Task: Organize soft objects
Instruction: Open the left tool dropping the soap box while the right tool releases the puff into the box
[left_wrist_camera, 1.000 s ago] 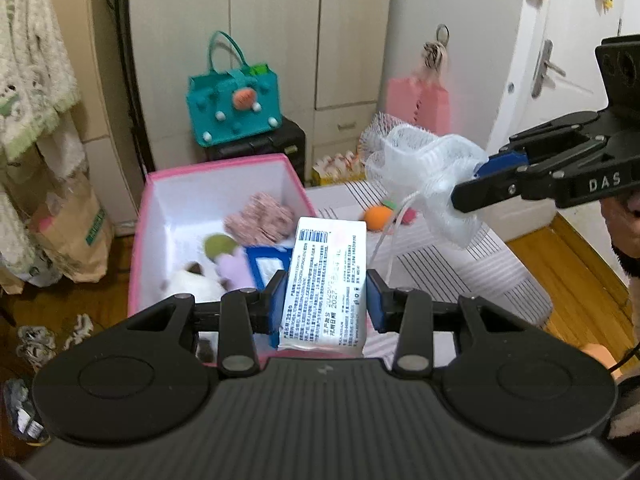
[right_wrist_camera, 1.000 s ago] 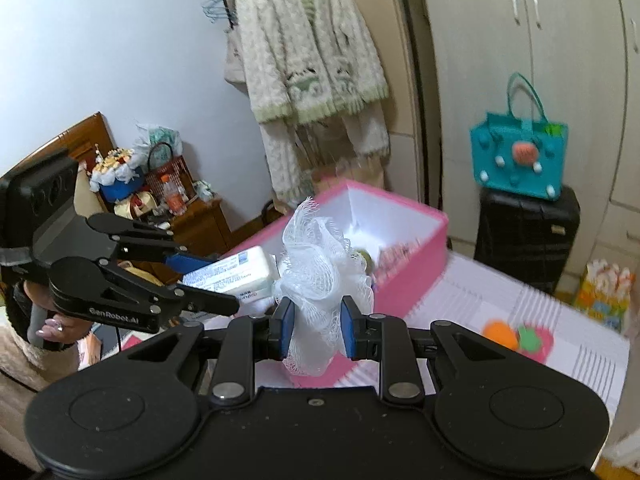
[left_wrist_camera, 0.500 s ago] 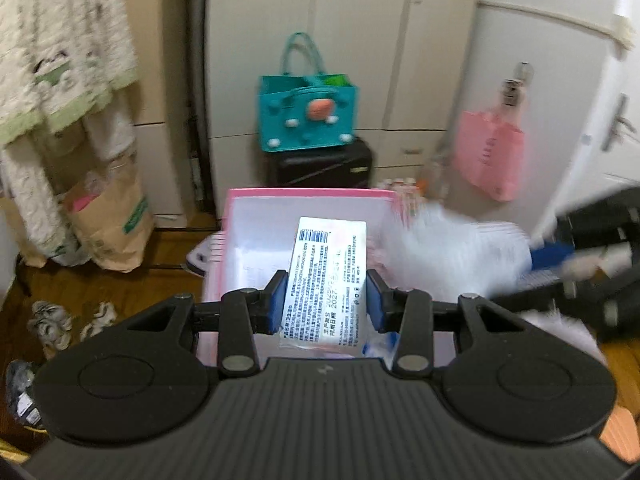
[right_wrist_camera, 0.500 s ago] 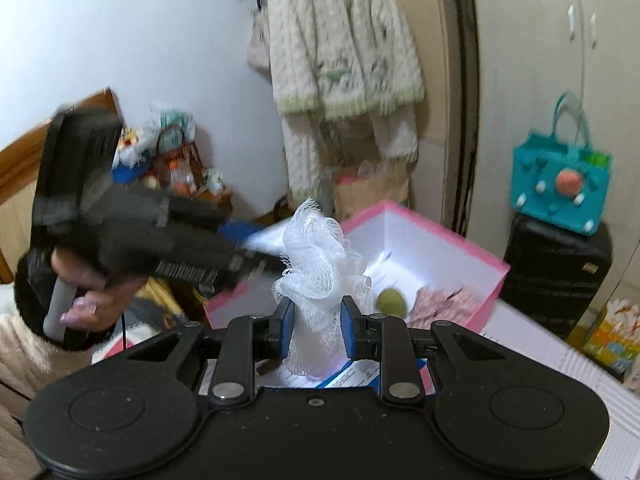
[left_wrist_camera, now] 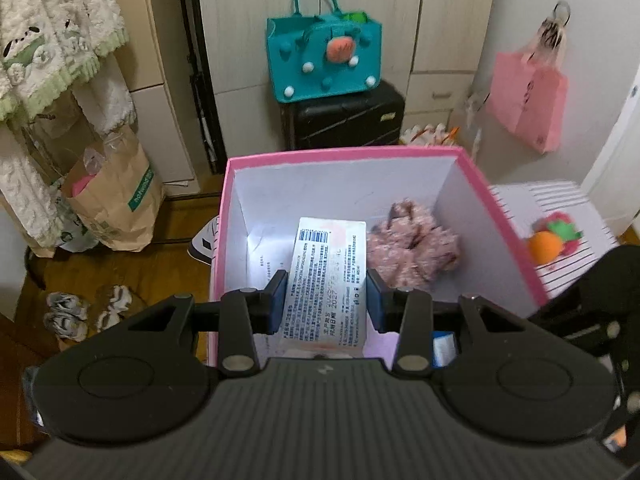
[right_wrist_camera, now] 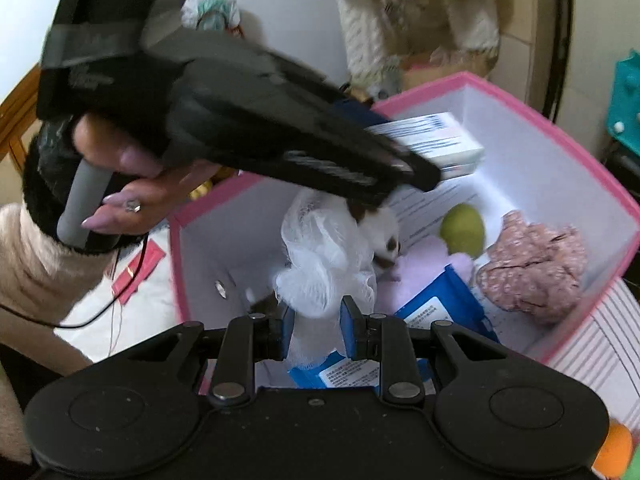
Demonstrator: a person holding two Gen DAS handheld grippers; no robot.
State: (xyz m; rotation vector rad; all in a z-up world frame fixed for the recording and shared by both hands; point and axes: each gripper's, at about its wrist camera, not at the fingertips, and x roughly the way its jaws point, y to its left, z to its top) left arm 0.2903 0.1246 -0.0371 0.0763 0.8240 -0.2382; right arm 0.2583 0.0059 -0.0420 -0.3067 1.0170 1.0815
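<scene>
My left gripper (left_wrist_camera: 326,300) is shut on a white tissue pack (left_wrist_camera: 326,276) with printed text, held over the open pink box (left_wrist_camera: 504,216). In the right wrist view that same pack (right_wrist_camera: 440,140) hangs above the box's far side. My right gripper (right_wrist_camera: 314,330) is shut on a white mesh bath sponge (right_wrist_camera: 324,256), held inside the pink box (right_wrist_camera: 580,152). In the box lie a pink floral cloth bundle (right_wrist_camera: 532,268), a green ball (right_wrist_camera: 462,230), a blue packet (right_wrist_camera: 440,312) and a small white plush (right_wrist_camera: 386,240).
An orange and red plush toy (left_wrist_camera: 552,240) sits on the striped surface (left_wrist_camera: 568,200) right of the box. A teal bag (left_wrist_camera: 324,60) stands on a black case (left_wrist_camera: 344,116) behind. A paper bag (left_wrist_camera: 116,196) and shoes (left_wrist_camera: 84,308) are on the wooden floor at left.
Both grippers moved down and over the pink box with their loads. The right gripper tipped downward, so the mesh sponge is now inside the box, under the left gripper.
</scene>
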